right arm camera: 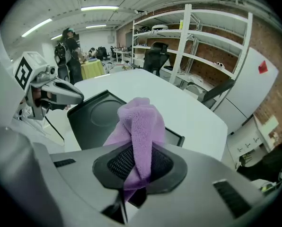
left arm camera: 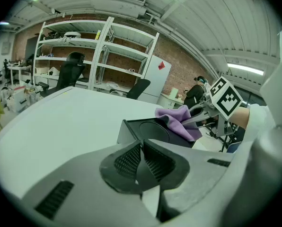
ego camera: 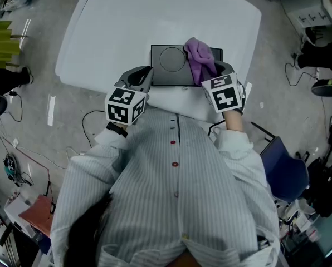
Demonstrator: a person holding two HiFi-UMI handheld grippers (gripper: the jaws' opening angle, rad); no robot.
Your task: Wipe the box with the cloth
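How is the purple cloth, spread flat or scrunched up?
Scrunched up: the cloth stands in a bunched lump, pinched in the right gripper, over the box.

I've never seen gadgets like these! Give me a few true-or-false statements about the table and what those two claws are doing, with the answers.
1. The right gripper is clamped on a purple cloth. True.
2. The box is white. False: it is black and sits on a white table.
3. The left gripper has its jaws together with nothing between them. True.
4. The cloth lies spread flat on the table beside the box. False: it is bunched in the right gripper, over the box's right side.
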